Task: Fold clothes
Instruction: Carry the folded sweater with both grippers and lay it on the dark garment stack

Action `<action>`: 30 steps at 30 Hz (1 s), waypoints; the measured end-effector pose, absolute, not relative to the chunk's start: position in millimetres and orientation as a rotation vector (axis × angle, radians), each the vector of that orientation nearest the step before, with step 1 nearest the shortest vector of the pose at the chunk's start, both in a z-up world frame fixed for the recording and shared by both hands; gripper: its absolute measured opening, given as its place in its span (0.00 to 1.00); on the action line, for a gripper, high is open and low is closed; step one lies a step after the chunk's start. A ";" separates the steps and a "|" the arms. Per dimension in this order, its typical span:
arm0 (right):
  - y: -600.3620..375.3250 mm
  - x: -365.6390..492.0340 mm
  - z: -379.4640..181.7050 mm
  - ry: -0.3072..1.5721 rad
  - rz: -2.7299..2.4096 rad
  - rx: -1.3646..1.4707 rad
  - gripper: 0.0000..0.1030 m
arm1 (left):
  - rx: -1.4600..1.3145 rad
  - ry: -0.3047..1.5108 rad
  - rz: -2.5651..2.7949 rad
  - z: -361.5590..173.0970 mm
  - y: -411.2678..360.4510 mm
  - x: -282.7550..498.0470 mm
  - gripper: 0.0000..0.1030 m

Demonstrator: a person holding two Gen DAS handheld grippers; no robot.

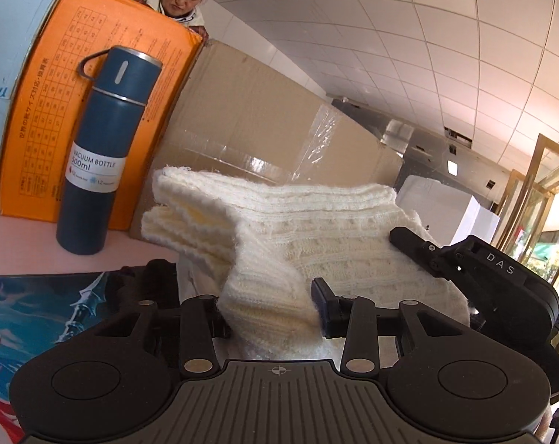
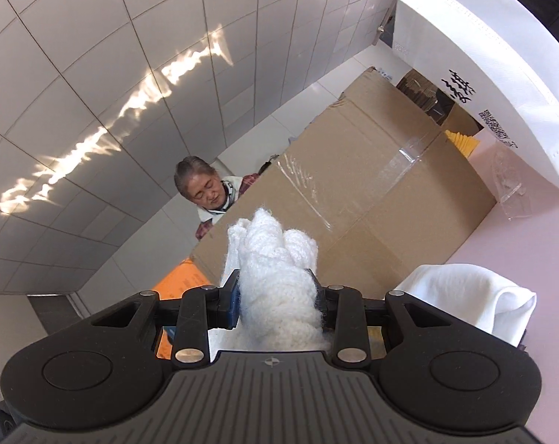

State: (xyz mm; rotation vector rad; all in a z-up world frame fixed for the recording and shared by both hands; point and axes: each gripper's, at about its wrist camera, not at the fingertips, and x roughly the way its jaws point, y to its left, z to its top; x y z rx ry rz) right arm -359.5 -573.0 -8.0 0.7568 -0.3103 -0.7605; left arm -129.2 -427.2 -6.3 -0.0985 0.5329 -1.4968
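A cream knitted garment [image 1: 297,244] is bunched and lifted above the pink table [image 1: 16,240]. In the left wrist view my left gripper [image 1: 272,310] is shut on its lower fold, and the knit bulges out between the fingers. My right gripper [image 1: 420,255], marked DAS, pinches the same garment from the right, with one finger lying on top of the knit. Seen from the right wrist, the right gripper [image 2: 275,296] is shut on a fluffy wad of the knitted garment [image 2: 272,251] that stands up past its fingertips. A white cloth [image 2: 471,296] lies on the table at the lower right.
A blue vacuum bottle [image 1: 98,155] stands upright at the left before an orange box [image 1: 94,66]. A taped brown cardboard box [image 2: 353,185] fills the back. A white bag [image 2: 482,74] stands far right. A person [image 2: 205,188] is behind the boxes. A printed mat [image 1: 39,314] lies near left.
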 end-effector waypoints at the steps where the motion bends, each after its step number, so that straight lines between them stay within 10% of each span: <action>1: -577.8 -359.2 -12.1 -0.292 -0.792 0.761 0.29 | -0.082 0.543 -1.488 -11.4 -431.9 -129.9 0.37; 6: -593.7 -356.0 -28.6 -0.207 -0.924 0.762 0.30 | -0.001 0.557 -1.424 -28.4 -444.3 -129.3 0.51; 11: -590.1 -349.0 -35.6 -0.135 -1.003 0.720 0.48 | 0.046 0.566 -1.345 -33.0 -443.4 -126.0 0.88; 23: -543.7 -356.7 -28.5 -0.284 -1.101 0.485 0.96 | -0.024 0.481 -1.290 -3.7 -372.3 -102.7 0.99; 30: -492.3 -364.2 -8.0 -0.452 -1.266 0.357 1.00 | -0.004 0.374 -1.281 12.0 -326.0 -87.2 1.00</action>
